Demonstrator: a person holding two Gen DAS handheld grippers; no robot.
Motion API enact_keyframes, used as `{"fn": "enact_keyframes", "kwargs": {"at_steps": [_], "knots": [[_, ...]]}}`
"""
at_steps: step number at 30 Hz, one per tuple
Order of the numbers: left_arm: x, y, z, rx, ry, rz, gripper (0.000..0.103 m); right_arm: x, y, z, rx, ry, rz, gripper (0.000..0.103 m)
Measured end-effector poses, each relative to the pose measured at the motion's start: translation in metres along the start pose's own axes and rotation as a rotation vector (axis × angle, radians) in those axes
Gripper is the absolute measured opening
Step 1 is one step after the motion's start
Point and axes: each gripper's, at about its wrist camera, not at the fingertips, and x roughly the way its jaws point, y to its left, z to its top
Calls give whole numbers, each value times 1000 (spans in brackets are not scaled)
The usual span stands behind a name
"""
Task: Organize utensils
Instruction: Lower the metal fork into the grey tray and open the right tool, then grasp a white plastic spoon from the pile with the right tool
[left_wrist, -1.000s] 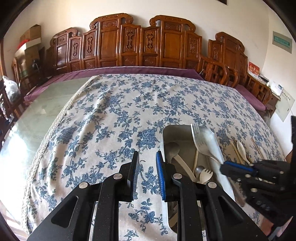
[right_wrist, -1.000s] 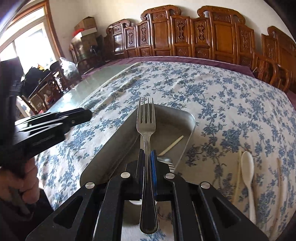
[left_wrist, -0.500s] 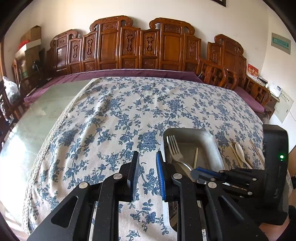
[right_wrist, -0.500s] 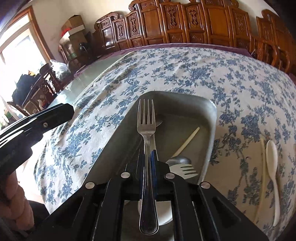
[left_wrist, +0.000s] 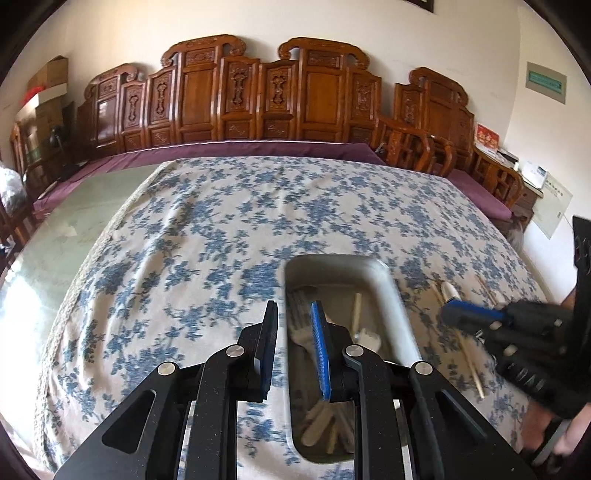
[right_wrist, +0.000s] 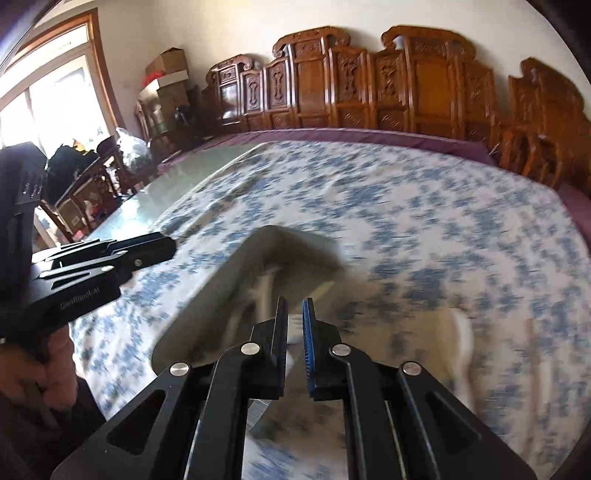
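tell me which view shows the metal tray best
The left wrist view: the metal tray sits fairly sharp there, with its whole rim and the utensils lying inside visible. In the right wrist view the tray is smeared by motion blur, its near end hidden behind the right gripper, contents hard to tell.

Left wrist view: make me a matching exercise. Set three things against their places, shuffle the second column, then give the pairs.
Things:
1. fork
2. white spoon
3. carved chairs

Places:
a. against the far wall
b. inside the metal tray
c. on the flowered cloth, right of the tray

Pairs: 1-b, 2-c, 3-a.
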Motion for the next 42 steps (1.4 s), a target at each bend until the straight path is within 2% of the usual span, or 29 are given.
{"fn": "enact_keyframes", "kwargs": {"at_steps": [6,8,15,26,31,42], "knots": [[1,-30,-5,43,6,-36,19,-32,-51,-18,-30,0,-103,10],[1,-39,-6,57,8,-45,23,-35,-69,-26,-17,5,-120,10],[6,-70,-14,102,24,-77,29,-14,-108,-56,11,70,-141,10],[12,-105,-29,173,52,-98,29,19,-114,-68,-11,151,-132,10],[13,-107,-31,177,58,-99,29,24,-116,-69,-21,165,-148,15],[11,-112,-35,193,66,-82,29,31,-113,-72,-33,197,-160,14]]}}
